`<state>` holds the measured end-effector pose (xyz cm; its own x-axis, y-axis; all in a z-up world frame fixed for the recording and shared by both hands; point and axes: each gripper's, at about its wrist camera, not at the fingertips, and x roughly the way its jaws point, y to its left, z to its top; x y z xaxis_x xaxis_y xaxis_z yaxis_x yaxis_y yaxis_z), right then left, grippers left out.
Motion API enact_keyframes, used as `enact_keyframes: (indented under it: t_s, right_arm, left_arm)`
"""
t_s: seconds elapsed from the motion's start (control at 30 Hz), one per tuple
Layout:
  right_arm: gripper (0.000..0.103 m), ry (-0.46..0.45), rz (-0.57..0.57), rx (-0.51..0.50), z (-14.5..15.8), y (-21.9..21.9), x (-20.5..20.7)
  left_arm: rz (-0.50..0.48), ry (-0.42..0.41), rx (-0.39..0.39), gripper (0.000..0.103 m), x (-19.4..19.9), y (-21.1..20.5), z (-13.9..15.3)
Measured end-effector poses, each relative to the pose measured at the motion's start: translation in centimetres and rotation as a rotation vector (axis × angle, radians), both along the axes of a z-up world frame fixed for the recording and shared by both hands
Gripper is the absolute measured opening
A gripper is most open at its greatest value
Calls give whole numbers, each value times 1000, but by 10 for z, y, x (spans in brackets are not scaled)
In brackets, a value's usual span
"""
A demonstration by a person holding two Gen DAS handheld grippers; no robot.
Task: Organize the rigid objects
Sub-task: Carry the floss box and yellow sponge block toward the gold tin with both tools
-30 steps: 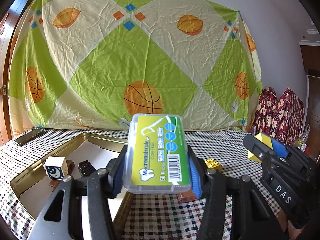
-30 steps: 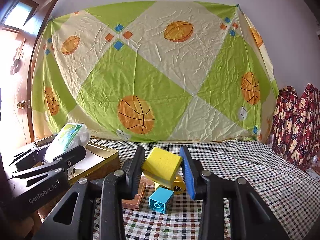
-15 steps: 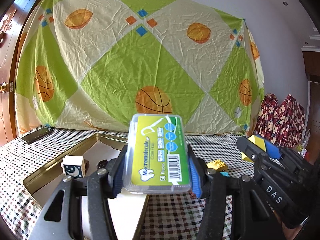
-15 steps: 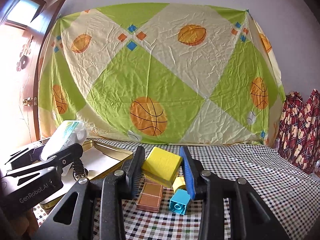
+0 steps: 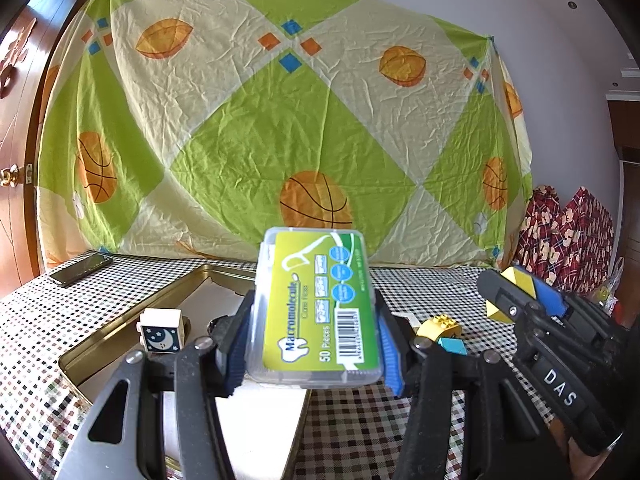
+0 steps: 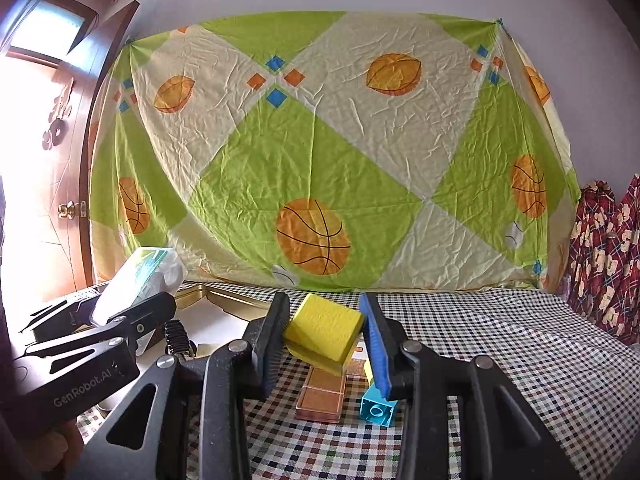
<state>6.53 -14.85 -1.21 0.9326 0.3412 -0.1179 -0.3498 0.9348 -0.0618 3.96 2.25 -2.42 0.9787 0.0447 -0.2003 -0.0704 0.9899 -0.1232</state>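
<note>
Above the gold tray (image 5: 120, 336), the left gripper (image 5: 312, 344) points nearly level, pinching a floss box (image 5: 316, 308) (label up). Right of the tray, the right gripper (image 6: 326, 340) clamps a tilted yellow block (image 6: 326, 330) above a copper tile (image 6: 322, 394) and blue brick (image 6: 378, 408).

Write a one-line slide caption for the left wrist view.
Left gripper holds a floss box over a gold tray; right gripper holds a yellow block.
</note>
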Motion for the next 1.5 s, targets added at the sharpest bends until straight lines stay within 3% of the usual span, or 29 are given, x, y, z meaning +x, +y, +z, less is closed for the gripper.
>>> enact_keyframes:
  t_s: [1.5]
  right_arm:
    - [39,-12,137,-10,-2,44,-11]
  left_arm:
    - [114,17,-13,53,-18,55,-3]
